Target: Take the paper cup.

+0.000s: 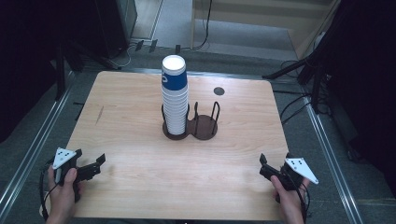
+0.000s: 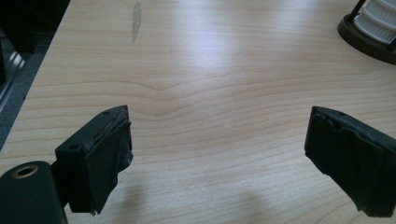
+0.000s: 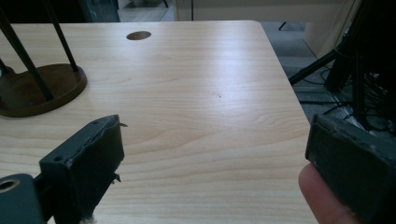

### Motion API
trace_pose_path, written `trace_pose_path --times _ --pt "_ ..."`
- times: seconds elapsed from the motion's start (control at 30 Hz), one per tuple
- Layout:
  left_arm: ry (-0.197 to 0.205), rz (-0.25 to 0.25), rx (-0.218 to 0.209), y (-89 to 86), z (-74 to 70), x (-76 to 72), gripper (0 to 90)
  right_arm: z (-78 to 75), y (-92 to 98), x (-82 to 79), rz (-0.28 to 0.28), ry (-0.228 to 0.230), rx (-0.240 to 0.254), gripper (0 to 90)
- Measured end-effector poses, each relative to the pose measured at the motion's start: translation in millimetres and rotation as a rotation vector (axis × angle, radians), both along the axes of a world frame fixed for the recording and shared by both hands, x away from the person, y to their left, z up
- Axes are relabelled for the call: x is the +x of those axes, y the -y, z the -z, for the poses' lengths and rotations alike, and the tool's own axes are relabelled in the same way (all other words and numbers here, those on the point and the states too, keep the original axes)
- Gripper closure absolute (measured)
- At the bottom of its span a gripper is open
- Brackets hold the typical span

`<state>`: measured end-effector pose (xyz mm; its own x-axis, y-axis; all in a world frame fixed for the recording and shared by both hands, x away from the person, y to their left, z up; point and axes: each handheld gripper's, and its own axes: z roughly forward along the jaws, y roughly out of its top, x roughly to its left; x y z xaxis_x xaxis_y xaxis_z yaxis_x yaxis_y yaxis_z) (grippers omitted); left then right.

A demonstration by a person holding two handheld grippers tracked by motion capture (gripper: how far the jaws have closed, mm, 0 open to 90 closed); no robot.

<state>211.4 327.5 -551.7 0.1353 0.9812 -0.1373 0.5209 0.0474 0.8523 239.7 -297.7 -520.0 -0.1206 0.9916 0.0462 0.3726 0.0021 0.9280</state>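
Two grippers sit low at the near edge of the wooden table (image 1: 140, 182), both with jaws spread wide and nothing between them. Left gripper (image 1: 93, 165) at near-left corner, right gripper (image 1: 266, 168) at near-right corner. Cup stack (image 1: 174, 95) stands upright in the left ring of the dark two-ring holder (image 1: 203, 127) mid-table, well apart from both grippers. Right ring bare.

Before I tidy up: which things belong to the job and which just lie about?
Job:
- tall stack of white paper cups, top one blue-banded
- dark brown two-ring cup holder
- left gripper, open
- right gripper, open

Lying about:
- black floor cables
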Motion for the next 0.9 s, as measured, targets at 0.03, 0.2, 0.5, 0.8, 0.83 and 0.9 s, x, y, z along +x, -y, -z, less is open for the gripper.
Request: trace_pose_path --times 0.03,0.2,0.5,0.8,0.83,0.9 --pt "0.0 0.0 0.0 0.0 0.0 0.0 8.1 0.0 0.0 0.0 0.0 0.0 0.0 4.3" --pt "0.0 -0.001 0.001 0.0 0.0 0.0 8.1 -9.3 -6.7 0.6 -0.023 0.006 0.0 4.7" --pt "-0.001 -0.004 -0.005 -0.2 0.1 0.0 8.2 -27.1 -23.5 3.3 -0.082 0.024 -0.003 5.0" --pt "-0.003 -0.004 -0.009 -0.7 0.1 0.1 8.1 -40.0 -36.6 6.6 -0.116 0.041 -0.004 4.9" --pt "-0.003 -0.004 -0.008 -0.6 0.1 0.1 8.1 -41.1 -37.4 7.1 -0.119 0.043 -0.007 4.9" --pt "-0.003 -0.006 -0.008 -0.6 0.1 0.1 8.2 -44.4 -40.3 8.2 -0.125 0.048 -0.006 4.9"
